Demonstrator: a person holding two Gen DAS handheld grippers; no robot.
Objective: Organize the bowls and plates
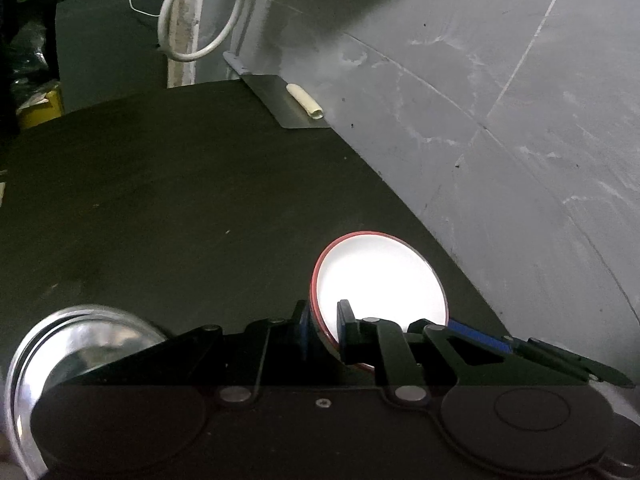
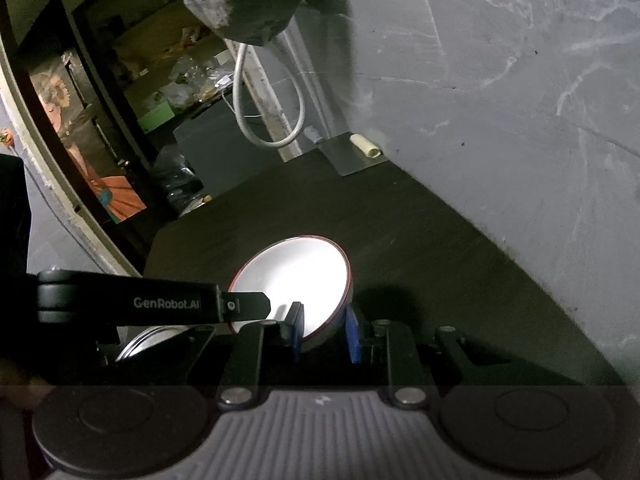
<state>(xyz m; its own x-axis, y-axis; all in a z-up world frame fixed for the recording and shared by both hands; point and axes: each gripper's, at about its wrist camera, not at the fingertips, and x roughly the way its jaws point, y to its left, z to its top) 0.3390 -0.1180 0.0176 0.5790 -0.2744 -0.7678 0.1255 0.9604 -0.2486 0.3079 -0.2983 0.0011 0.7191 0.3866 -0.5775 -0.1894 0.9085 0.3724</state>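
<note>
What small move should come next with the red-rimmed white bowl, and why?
Probably open the left gripper: both it and the right gripper appear to grip the rim of the tilted red-rimmed white bowl, and one grip seems enough to carry it.

White cable (image 1: 192,20) loop, metal sheet (image 1: 280,100), cream roll (image 1: 305,101).

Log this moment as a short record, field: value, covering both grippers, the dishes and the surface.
left gripper: shut on the near rim of the white bowl
right gripper: shut on the white bowl's rim, opposite side
white bowl: red rim, tilted, held by both grippers
steel plate: lower left of the left wrist view, blurred, partly hidden by the gripper
table: dark top, set against a grey wall
far corner: small cream roll on a metal sheet
</note>
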